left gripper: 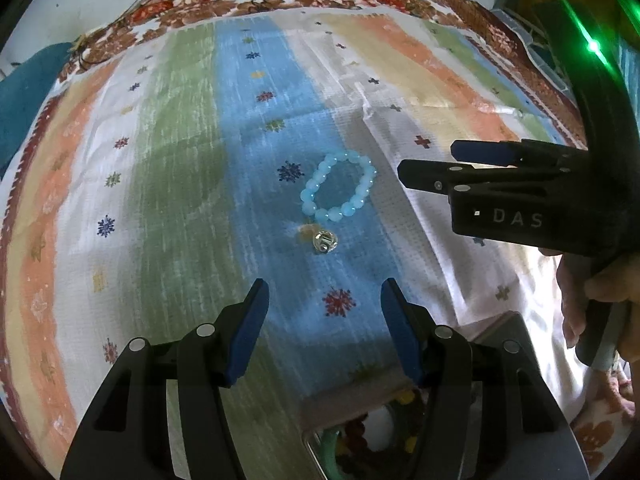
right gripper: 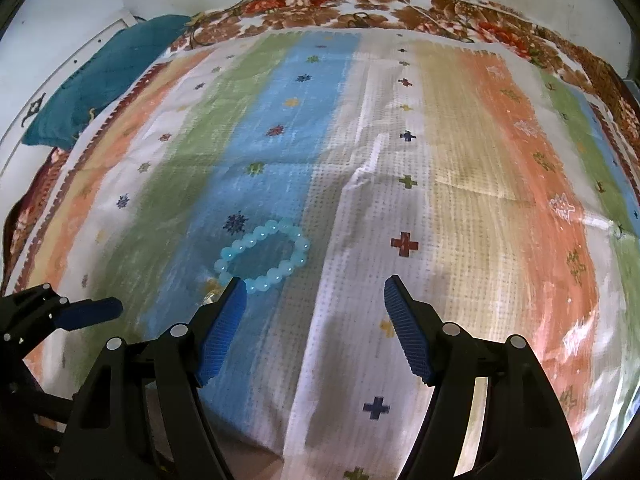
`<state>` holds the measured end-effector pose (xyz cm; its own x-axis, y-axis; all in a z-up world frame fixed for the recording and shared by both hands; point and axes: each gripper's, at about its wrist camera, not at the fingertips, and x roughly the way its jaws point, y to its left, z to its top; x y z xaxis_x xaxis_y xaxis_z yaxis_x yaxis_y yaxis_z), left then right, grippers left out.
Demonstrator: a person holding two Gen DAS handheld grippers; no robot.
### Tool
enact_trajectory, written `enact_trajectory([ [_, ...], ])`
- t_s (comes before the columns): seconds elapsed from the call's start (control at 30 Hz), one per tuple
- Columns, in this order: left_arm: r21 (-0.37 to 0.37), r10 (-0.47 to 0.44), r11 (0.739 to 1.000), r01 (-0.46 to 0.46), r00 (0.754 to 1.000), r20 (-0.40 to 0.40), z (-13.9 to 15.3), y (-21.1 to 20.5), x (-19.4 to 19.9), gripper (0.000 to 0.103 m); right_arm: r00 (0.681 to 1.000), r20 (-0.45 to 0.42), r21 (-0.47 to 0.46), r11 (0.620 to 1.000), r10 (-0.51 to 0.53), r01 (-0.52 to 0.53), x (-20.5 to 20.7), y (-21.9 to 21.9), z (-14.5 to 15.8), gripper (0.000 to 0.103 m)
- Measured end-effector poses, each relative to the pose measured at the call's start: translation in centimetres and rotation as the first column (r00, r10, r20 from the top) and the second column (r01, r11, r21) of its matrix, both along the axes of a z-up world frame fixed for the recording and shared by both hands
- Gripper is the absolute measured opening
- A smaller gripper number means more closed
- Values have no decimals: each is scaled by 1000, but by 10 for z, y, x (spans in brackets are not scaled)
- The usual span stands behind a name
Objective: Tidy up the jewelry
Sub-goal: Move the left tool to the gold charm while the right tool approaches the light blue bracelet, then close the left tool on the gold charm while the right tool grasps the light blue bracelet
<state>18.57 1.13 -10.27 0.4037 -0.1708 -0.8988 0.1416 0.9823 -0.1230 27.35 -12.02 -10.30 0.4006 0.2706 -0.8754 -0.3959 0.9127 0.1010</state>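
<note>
A light-blue bead bracelet [left gripper: 338, 185] lies flat on the blue stripe of the mat; it also shows in the right wrist view [right gripper: 262, 255]. A small silver ring [left gripper: 325, 241] lies just in front of it. My left gripper [left gripper: 325, 300] is open and empty, a short way short of the ring. My right gripper [right gripper: 315, 298] is open and empty, to the right of the bracelet; it also shows in the left wrist view [left gripper: 430, 164]. An open box [left gripper: 360, 432] holding colourful jewelry sits under my left gripper.
A striped mat [right gripper: 400, 160] covers a floral cloth [right gripper: 360, 4]. A teal cloth [right gripper: 100, 80] lies at the far left by the white wall. A hand [left gripper: 592, 304] holds the right gripper's handle.
</note>
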Motion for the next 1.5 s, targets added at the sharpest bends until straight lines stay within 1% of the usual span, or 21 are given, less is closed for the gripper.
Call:
enact_trajectory([
  [0.17,-24,9,1000,-9,1000,-9,-3,9,12,59,1000,-26,22,1000,2,-1,9,2,-5,71],
  [0.27,-32,5,999,-6,1000,-25,-9,10,18,59,1000,-27,15,1000,11,-11,14,8,-8,71],
  [0.43,30,-14,999,14,1000,-15,-15,4,25,59,999,-33,4,1000,16,-16,25,14,-13,71],
  [0.63,3,-21,1000,21,999,-30,-20,8,37,59,999,-49,-2,1000,5,-5,38,14,-23,71],
  [0.8,33,-39,999,40,998,-41,-28,5,43,59,999,-50,-5,1000,11,-11,44,16,-26,71],
  [1.03,35,-70,997,72,996,-53,-31,2,47,59,998,-54,-11,1000,20,-21,52,23,-31,71],
  [1.17,19,-85,996,87,993,-85,-36,1,52,57,998,-56,-17,1000,20,-21,57,25,-36,71],
  [1.27,34,-121,992,125,987,-105,-39,-3,54,53,999,-46,-37,999,24,-26,58,29,-36,71],
  [1.33,46,-131,990,137,985,-114,-41,-5,55,50,999,-45,-47,999,24,-26,59,30,-36,71],
  [1.4,64,-137,987,145,983,-122,-44,-7,57,42,999,-40,-54,998,28,-30,58,31,-37,71],
  [1.5,68,-138,987,148,982,-128,-45,-9,61,36,999,-34,-60,998,32,-34,56,30,-41,71],
])
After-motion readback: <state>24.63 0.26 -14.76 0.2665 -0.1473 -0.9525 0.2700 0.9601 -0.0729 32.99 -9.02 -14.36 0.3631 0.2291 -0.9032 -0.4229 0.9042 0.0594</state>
